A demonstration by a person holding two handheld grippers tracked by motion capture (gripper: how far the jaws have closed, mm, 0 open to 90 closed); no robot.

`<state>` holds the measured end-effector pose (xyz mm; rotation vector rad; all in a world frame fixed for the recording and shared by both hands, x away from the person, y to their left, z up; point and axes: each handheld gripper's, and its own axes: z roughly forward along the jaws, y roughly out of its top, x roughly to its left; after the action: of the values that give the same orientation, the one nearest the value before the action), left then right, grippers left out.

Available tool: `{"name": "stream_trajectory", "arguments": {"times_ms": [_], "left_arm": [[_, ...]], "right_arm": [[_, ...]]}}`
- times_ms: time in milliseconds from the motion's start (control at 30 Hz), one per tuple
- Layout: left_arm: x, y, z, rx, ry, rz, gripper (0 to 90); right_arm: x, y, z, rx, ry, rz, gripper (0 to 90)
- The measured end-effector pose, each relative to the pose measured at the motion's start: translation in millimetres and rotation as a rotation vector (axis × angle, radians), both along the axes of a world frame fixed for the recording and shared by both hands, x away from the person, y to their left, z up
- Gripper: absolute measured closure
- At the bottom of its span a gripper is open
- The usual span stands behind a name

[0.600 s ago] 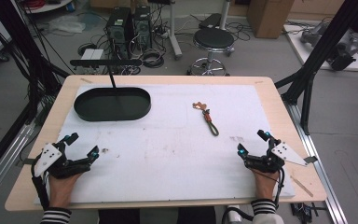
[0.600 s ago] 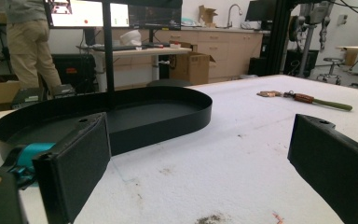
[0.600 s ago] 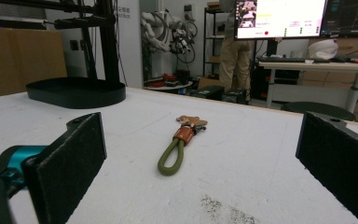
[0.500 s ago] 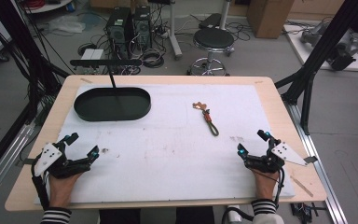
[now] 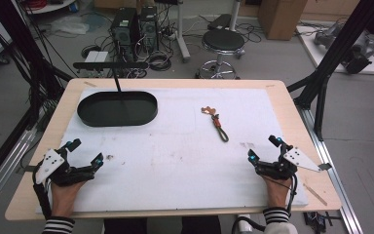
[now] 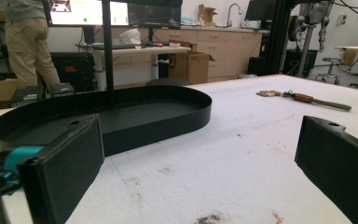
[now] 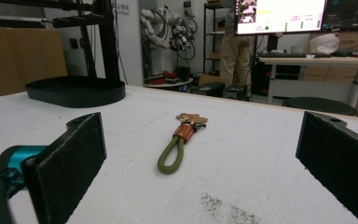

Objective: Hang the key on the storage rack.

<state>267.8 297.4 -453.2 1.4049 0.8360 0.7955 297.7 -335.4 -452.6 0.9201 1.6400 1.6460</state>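
Olive loop keychain (image 5: 218,126), frame centre: light, floppy; pinch at leather collar. Left gripper (image 5: 84,154), right gripper (image 5: 263,148): jaws wide, empty.

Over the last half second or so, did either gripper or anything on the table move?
Nothing visibly changed. The left gripper and right gripper rest open at the near edge of the table as before, holding nothing. The black tray stays at the far left, and the key strap lies untouched right of centre.
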Motion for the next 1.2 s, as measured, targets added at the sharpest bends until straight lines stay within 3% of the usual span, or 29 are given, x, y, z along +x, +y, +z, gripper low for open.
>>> {"name": "stream_trajectory", "arguments": {"times_ms": [133,300,433,500,533,567,600,733,833,967,1033,1200], "left_arm": [[0.1,-0.4,0.1,0.004,0.001,-0.001,1.7],[0.1,-0.5,0.2,0.007,0.001,-0.003,1.7],[0.4,-0.4,0.5,0.009,0.008,-0.004,1.7],[0.5,-0.4,0.4,0.008,0.006,-0.005,1.7],[0.4,-0.4,0.4,0.007,0.007,-0.004,1.7],[0.4,-0.4,0.4,0.008,0.007,-0.005,1.7],[0.4,-0.4,0.4,0.008,0.006,-0.005,1.7],[0.4,-0.7,0.4,0.009,0.005,-0.002,1.7],[0.4,-0.7,0.4,0.009,0.006,-0.002,1.7],[0.4,-0.6,0.5,0.010,0.008,-0.003,1.7],[0.4,-0.6,0.5,0.011,0.008,-0.003,1.7],[0.6,-0.6,0.6,0.008,0.009,-0.003,1.7]], "right_arm": [[0.5,0.0,0.7,-0.005,0.003,0.001,0.5],[6.2,3.4,11.6,-0.030,0.044,0.015,0.6],[21.3,8.2,33.0,-0.077,0.136,0.030,0.6],[25.3,9.6,37.3,-0.087,0.147,0.031,0.6],[32.6,12.7,46.3,-0.110,0.184,0.042,0.6],[32.6,12.7,46.3,-0.110,0.184,0.042,0.6],[40.1,16.3,54.6,-0.131,0.216,0.053,0.6],[53.0,23.8,68.4,-0.182,0.268,0.066,0.7],[58.5,26.7,73.8,-0.206,0.283,0.072,0.6],[69.1,32.3,81.5,-0.243,0.336,0.082,0.6],[77.9,37.2,84.9,-0.288,0.383,0.092,0.6],[92.2,47.7,90.4,-0.327,0.449,0.109,0.6]]}}
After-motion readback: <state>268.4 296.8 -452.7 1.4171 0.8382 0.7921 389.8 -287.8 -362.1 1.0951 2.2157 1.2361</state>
